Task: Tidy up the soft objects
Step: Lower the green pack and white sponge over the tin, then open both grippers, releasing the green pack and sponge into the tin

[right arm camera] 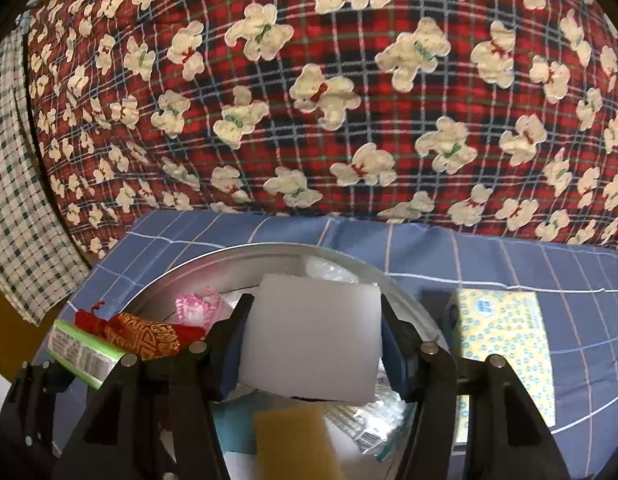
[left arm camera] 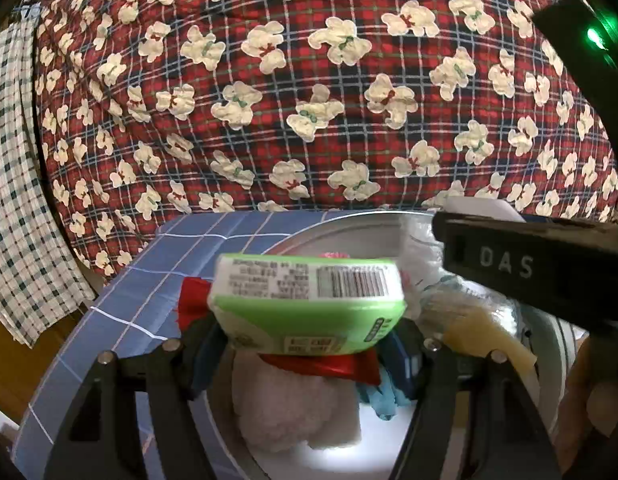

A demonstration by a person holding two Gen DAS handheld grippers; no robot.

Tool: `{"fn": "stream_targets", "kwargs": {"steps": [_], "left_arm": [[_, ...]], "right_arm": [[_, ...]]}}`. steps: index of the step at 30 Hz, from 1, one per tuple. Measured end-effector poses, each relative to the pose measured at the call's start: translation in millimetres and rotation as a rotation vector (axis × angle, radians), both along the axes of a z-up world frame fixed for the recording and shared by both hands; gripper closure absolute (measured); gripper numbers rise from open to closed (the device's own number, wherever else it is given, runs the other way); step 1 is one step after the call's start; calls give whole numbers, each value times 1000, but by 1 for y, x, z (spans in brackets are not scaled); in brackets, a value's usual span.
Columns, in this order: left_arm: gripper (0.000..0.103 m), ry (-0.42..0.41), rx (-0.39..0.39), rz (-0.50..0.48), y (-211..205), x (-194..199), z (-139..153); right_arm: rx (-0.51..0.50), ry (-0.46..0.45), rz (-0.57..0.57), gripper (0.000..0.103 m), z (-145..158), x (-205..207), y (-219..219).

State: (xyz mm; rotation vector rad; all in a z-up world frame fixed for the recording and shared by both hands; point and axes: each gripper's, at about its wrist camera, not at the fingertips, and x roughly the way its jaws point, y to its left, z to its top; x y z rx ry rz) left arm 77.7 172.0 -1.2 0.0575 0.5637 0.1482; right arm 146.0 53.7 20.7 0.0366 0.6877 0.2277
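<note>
A green tissue pack (left arm camera: pixel 307 304) is clamped between the jaws of the left gripper (left arm camera: pixel 309 344), above a round metal basin (right arm camera: pixel 213 264) on a blue checked bedsheet (right arm camera: pixel 509 256). A white foam block (right arm camera: pixel 311 336) is gripped by the jaws of the right gripper (right arm camera: pixel 311 354) over the same basin. A yellow patterned tissue pack (right arm camera: pixel 505 344) lies just beside the basin.

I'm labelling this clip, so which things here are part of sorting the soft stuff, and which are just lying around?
Part of the job:
green pack in left tongs
white sponge block in right tongs
metal basin
red pouch
pink towel

Lying about:
bear-print quilt
yellow tissue pack
</note>
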Motion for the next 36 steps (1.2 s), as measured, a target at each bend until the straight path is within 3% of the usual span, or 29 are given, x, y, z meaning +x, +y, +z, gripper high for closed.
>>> {"fn": "stream_targets", "kwargs": {"steps": [15,21,24,26,27,30,36], "left_arm": [[34,13,43,-11,-8,0,-7],[33,30,84,5,-10,3,-11],[19,14,117,6,-13,1,-9],[2,-12,118,5,-13,-3,-7],[0,-30,118,13,-13,-6,-5],[0,-35,86,1,-9,-6,-4],[0,-58,-53,-21,2,-14,-2]], "right_arm": [[16,139,52,43,-12,20,15],[90,218,110,27,-19,25,18],[136,240,103,25,-21,22,14],[168,234,106,25,-20,17,10],[184,226,104,25,-19,14,7],[254,178,97,25,-15,4,-5],[392,65,74,24,-11,-15,-29]]}}
